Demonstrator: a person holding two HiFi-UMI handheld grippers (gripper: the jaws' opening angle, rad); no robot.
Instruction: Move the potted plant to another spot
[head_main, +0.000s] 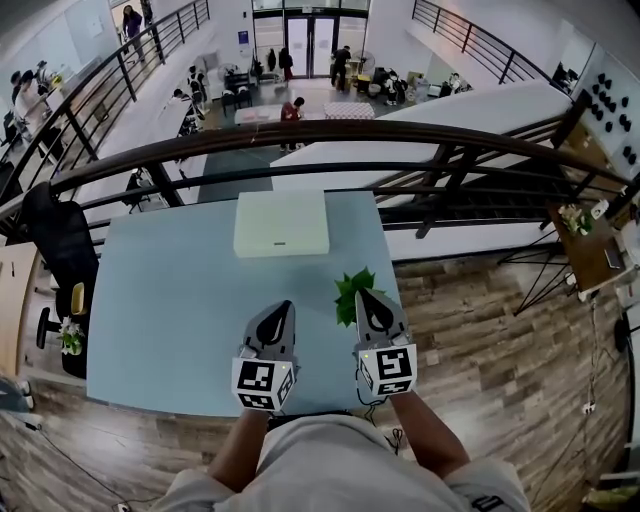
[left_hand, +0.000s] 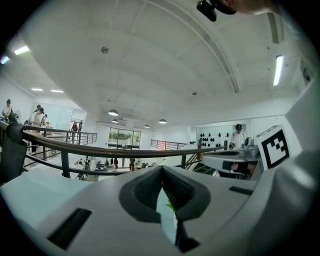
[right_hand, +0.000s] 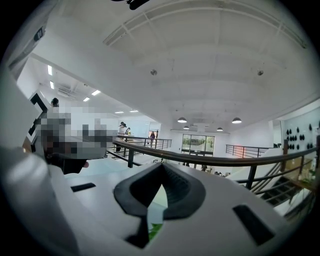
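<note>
- The right gripper (head_main: 366, 294) has its jaws pressed together, the dark pads meeting at the tips with nothing pinched between them. In its own view (right_hand: 162, 166) only a sliver of green shows low in the gap behind the pads.
- The left gripper (head_main: 284, 304) is likewise closed and empty (left_hand: 162, 168). It is held level beside the right one, both over the near half of the table (head_main: 170, 300).
- The potted plant (head_main: 351, 291) stands close to the table's right edge, just left of the right gripper's tips. Its leaves spread out, and they and the gripper hide the pot. Whether the jaws brush the leaves cannot be told.
- With neither gripper holding the plant, it rests on its own weight. The right gripper being the nearer one suggests it is the one that serves the plant.
- This would fit a plant waiting to be picked up or one just set down at its new spot.
- A white box (head_main: 281, 223) lies at the middle of the far edge, well apart from the plant, with a railing (head_main: 330, 131) beyond it.
</note>
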